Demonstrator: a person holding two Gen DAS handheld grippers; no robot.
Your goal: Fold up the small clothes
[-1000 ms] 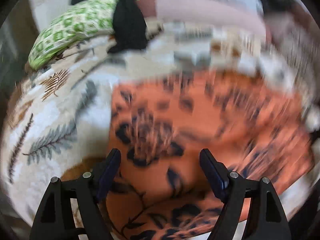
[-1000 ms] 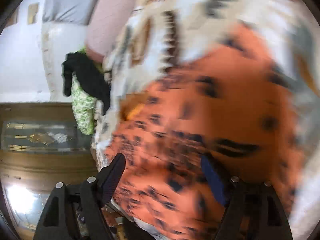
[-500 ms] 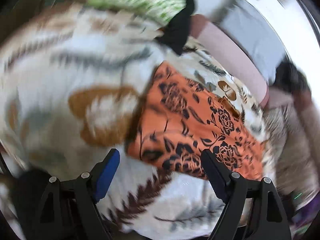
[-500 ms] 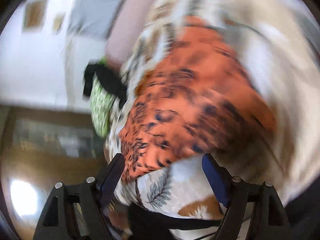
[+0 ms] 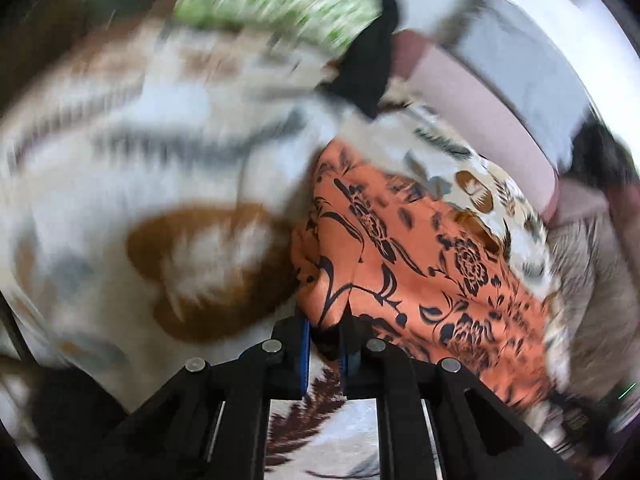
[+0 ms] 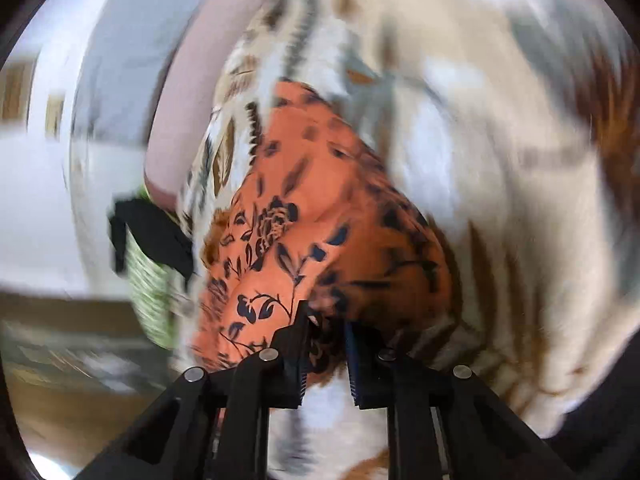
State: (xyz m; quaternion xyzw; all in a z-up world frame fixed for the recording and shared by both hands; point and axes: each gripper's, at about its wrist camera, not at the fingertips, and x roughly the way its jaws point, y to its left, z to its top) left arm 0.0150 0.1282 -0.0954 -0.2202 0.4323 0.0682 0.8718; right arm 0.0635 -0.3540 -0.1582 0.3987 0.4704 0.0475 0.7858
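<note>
An orange garment with a black flower print (image 5: 416, 264) lies on a white blanket with brown and grey leaf patterns (image 5: 168, 160). My left gripper (image 5: 325, 332) is shut on the garment's near corner. In the right wrist view the same orange garment (image 6: 304, 232) stretches away from me, and my right gripper (image 6: 326, 334) is shut on its other near edge. Both views are blurred by motion.
A green-and-white patterned pillow (image 5: 276, 4) with a black cloth (image 5: 368, 64) draped over it lies at the far end of the bed. A pink bolster (image 5: 480, 92) and a grey cushion (image 5: 516, 40) lie behind the garment. A wooden floor (image 6: 60, 360) shows beside the bed.
Both grippers were open and have closed on the garment's near edge. Both wrist views have swung, so the garment now lies farther ahead.
</note>
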